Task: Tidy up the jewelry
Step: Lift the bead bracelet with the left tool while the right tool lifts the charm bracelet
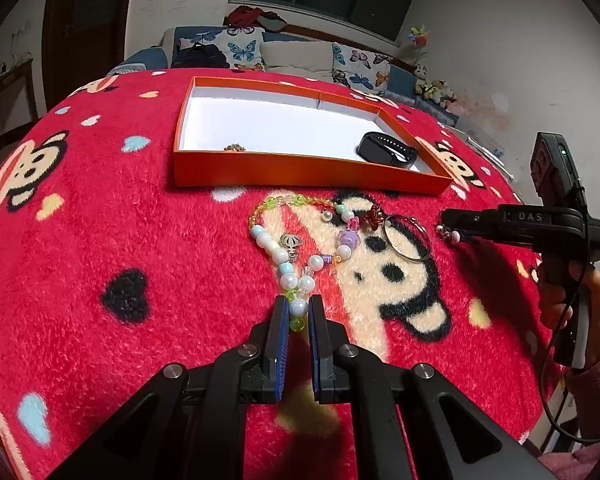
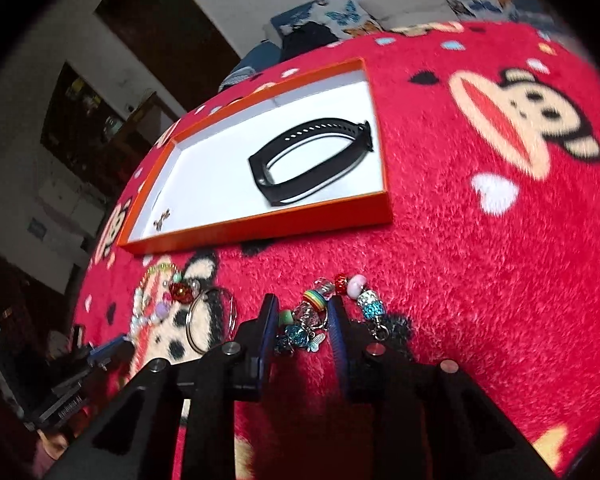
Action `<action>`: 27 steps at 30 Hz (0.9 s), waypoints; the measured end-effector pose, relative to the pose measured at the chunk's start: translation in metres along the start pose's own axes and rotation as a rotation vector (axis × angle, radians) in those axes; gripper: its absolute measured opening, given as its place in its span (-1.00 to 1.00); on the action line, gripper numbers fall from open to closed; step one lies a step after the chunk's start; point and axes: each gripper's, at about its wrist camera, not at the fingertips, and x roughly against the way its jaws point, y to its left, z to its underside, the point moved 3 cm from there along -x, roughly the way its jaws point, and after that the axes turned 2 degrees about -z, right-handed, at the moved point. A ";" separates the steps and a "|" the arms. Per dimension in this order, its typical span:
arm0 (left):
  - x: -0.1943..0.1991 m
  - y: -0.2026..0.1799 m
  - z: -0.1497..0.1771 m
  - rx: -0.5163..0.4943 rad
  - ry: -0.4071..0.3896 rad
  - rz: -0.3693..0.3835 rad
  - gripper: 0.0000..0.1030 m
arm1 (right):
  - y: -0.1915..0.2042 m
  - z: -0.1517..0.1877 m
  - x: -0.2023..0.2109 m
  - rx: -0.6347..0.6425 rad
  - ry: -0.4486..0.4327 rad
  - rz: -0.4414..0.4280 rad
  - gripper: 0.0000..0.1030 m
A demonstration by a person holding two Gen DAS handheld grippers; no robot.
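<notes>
Now, from the left wrist view, our left gripper (image 1: pixel 299 312) has its jaws closed on the near end of the bead necklace (image 1: pixel 296 236), pinching a pale bead with a green one just behind. The rest of the necklace lies looped on the red blanket (image 1: pixel 140 232), its key ring (image 1: pixel 406 238) toward the blanket's right side, just short of the near wall of the orange box (image 1: pixel 300 168). In the box we see a black wristband (image 1: pixel 388 150) at the right corner and a small trinket (image 1: pixel 235 147) by the near wall.

From the right wrist view, our right gripper (image 2: pixel 304 312) is open around the charm bracelet (image 2: pixel 332 304), which lies on the blanket; some beads sit outside the right finger.

We judge the risks to be these: a round bead may slip from the left pinch on lifting, the trailing necklace or key ring may snag in the blanket's pile, and the right jaws may close on only part of the bracelet.
</notes>
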 end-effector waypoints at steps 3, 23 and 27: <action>0.001 0.001 0.000 0.001 -0.001 0.004 -0.82 | -0.002 -0.001 -0.001 -0.015 -0.005 0.009 -0.67; 0.083 -0.010 -0.068 -0.064 -0.187 0.030 -0.82 | 0.029 -0.030 0.061 0.044 -0.123 -0.186 -0.70; 0.101 -0.023 -0.099 -0.108 -0.240 0.036 -0.82 | 0.040 -0.045 0.069 0.067 -0.146 -0.212 -0.70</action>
